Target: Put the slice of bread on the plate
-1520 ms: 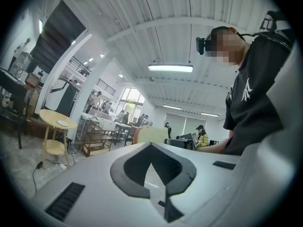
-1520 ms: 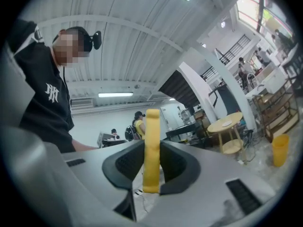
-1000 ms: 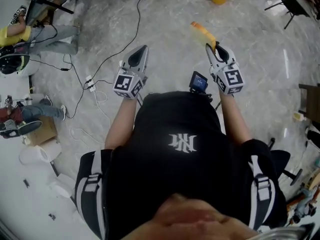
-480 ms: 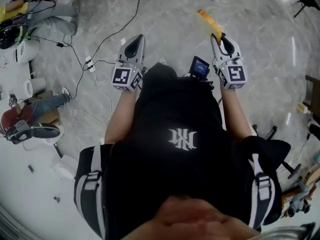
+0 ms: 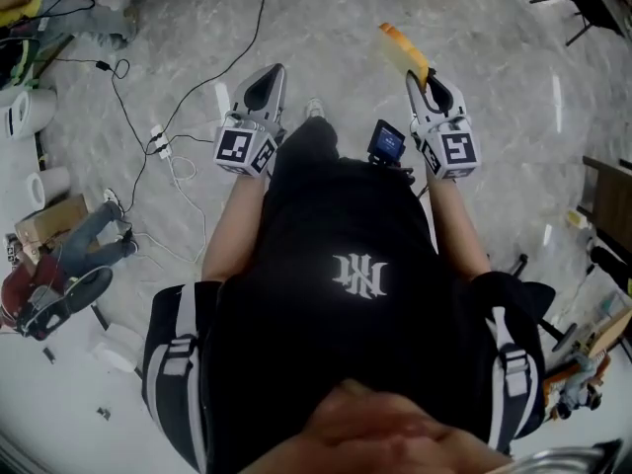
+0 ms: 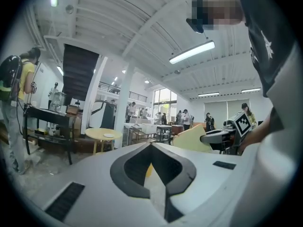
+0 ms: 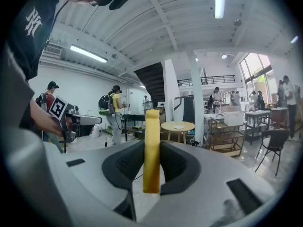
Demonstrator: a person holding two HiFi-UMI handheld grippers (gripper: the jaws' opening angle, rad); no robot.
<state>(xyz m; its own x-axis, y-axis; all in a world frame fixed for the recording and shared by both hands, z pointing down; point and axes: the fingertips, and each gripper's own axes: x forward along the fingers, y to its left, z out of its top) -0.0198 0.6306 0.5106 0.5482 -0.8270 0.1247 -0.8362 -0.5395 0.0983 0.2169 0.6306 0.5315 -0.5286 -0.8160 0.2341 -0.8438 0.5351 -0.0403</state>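
Yellow bread slice pinched edge-up in my right tool for carrying above the floor, left tool closed on nothing, plate on far round table.

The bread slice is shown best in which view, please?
The right gripper view: the bread slice stands edge-on, clamped between the jaws. The head view shows it small; the left gripper view, its broad face afar.

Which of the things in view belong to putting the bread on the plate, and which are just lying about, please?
Job: slice of bread, gripped in right tool; plate on round table.
Lying about: floor cables; cardboard box; left tool, shut and empty.
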